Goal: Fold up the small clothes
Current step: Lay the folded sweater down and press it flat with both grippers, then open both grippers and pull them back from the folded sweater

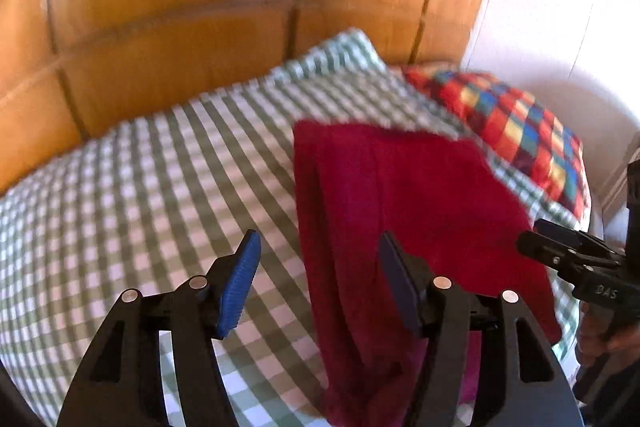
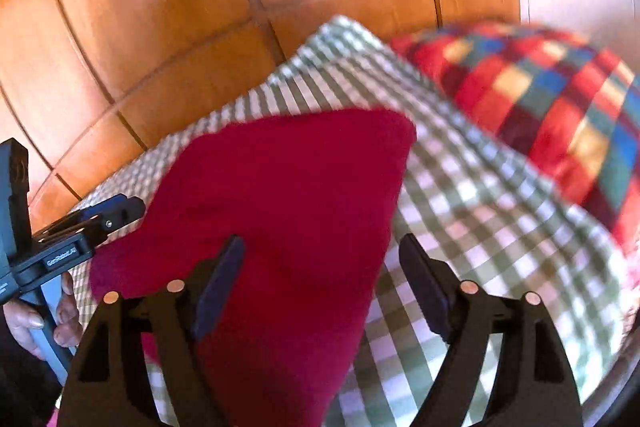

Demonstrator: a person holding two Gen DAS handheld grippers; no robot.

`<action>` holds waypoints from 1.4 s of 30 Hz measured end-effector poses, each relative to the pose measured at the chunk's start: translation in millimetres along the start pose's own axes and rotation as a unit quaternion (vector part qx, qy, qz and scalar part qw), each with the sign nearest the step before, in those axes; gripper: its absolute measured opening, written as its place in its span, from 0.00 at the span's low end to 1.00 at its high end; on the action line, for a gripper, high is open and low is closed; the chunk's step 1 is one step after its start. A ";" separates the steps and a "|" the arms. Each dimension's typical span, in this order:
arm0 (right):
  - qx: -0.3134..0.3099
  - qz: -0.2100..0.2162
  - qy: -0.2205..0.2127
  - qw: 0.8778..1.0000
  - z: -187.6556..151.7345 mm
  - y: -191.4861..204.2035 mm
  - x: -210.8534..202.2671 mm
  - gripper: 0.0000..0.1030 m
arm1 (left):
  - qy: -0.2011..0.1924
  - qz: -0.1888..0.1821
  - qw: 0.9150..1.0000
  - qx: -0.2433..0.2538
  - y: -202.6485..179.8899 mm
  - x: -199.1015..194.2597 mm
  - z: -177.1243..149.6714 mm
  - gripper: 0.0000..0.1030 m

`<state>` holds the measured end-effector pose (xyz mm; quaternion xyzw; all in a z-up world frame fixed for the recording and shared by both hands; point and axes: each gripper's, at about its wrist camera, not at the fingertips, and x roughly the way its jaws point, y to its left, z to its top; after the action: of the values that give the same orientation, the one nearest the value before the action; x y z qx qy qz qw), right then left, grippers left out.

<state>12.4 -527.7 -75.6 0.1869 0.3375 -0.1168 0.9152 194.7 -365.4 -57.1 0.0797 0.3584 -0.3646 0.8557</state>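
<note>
Gingham bedspread (image 1: 140,187) | red garment (image 1: 400,195) | right gripper (image 1: 532,239) "DAS"

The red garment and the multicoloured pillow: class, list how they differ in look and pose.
The red garment is one plain colour; the multicoloured pillow is checked in red, blue, yellow and green. The garment lies flat, apparently folded; the pillow looks plump. The garment lies nearest both claws; the pillow lies beyond it. Both rest on the green checked bedcover.

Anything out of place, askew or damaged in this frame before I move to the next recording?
Nothing stands out. The red garment lies on the checked bedcover, reaching its near edge. Both grippers, left and right, are open over it. The patchwork pillow sits beyond.
</note>
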 end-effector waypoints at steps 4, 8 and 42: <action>-0.045 0.015 -0.008 0.999 -9.2 26.8 -29.5 0.46 | -0.021 -0.016 1.000 -0.002 -6.9 -28.2 -11.4 0.33; -0.078 0.012 0.028 0.996 -34.3 56.5 -18.2 0.41 | 0.020 -0.005 1.000 0.018 -18.8 -13.2 -32.0 0.30; -0.111 -0.078 0.035 0.990 -81.7 82.8 -11.7 0.55 | 0.019 0.059 0.998 -0.010 -24.4 -30.6 -62.8 0.38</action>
<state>-15.1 -417.6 -103.5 0.0612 0.3936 -0.1431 0.9060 128.6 -340.7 -79.4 0.0987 0.3726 -0.3081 0.8698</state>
